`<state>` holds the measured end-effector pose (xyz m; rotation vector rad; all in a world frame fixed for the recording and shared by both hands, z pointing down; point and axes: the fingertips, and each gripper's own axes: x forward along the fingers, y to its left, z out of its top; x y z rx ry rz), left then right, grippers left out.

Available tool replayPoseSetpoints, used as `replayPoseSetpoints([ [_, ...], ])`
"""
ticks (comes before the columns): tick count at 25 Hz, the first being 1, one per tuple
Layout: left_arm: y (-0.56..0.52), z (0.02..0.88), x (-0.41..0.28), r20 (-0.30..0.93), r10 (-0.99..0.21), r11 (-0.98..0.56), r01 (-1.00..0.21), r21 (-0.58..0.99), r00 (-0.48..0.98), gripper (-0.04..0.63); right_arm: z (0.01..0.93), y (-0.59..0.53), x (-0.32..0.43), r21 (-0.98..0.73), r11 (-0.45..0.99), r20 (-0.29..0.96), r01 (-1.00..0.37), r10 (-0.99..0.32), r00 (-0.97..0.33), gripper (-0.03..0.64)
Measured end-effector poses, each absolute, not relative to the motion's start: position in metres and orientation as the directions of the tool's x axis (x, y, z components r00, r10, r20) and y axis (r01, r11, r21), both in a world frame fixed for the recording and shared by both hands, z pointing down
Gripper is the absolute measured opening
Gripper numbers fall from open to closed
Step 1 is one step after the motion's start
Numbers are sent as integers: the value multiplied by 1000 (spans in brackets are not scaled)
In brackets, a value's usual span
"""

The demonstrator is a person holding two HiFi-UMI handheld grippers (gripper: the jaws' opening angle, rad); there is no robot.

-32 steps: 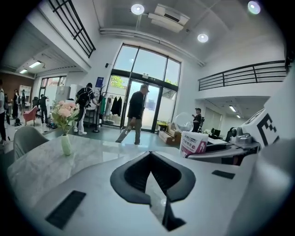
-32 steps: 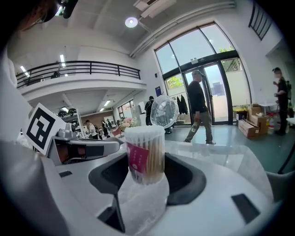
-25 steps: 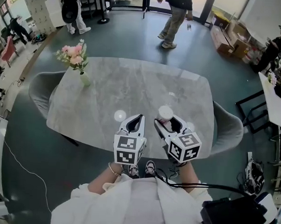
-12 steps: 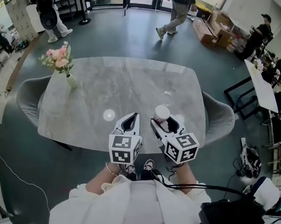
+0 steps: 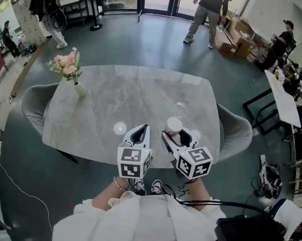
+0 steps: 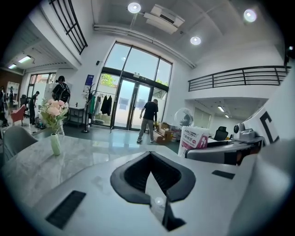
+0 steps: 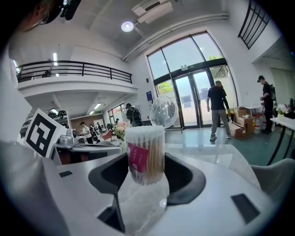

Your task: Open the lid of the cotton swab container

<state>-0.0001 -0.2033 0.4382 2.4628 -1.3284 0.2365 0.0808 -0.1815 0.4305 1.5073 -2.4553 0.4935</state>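
Head view: looks steeply down on a grey marbled table (image 5: 117,91), with both grippers side by side over its near edge. Shows the right gripper (image 5: 178,135) clamped on the cotton swab container (image 5: 174,124), one jaw against each side. Places the container upright, round white top facing up, just inside the table's near edge and right of centre. Shows the left gripper (image 5: 146,128) just beside it, apart from it, tips brought together and holding nothing.

Right gripper view: looks along the jaws at a clear cylinder packed with swabs, a pink label (image 7: 137,159) on its left side. Shows the dark pads (image 7: 186,177) pressing both walls. Cannot tell whether the lid is on, nor whether the base rests on the table.

Left gripper view: shows the tips meeting, with only tabletop behind the gap further back. Catches the container and the right gripper off to the right.

Elsewhere: a pale vase (image 5: 79,88) of pink flowers at the far left corner. Grey chairs (image 5: 34,105) at both ends. People (image 5: 208,15) and cardboard boxes (image 5: 239,44) on the dark floor (image 5: 144,42) beyond.
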Motion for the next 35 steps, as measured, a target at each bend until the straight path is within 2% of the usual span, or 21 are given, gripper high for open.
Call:
replayPoseSetpoints([
  [35,-188,442,27,320,-807,-464,-868,179,497,8,435,-172,111,-167,481,338,-861,-792,-508,296],
])
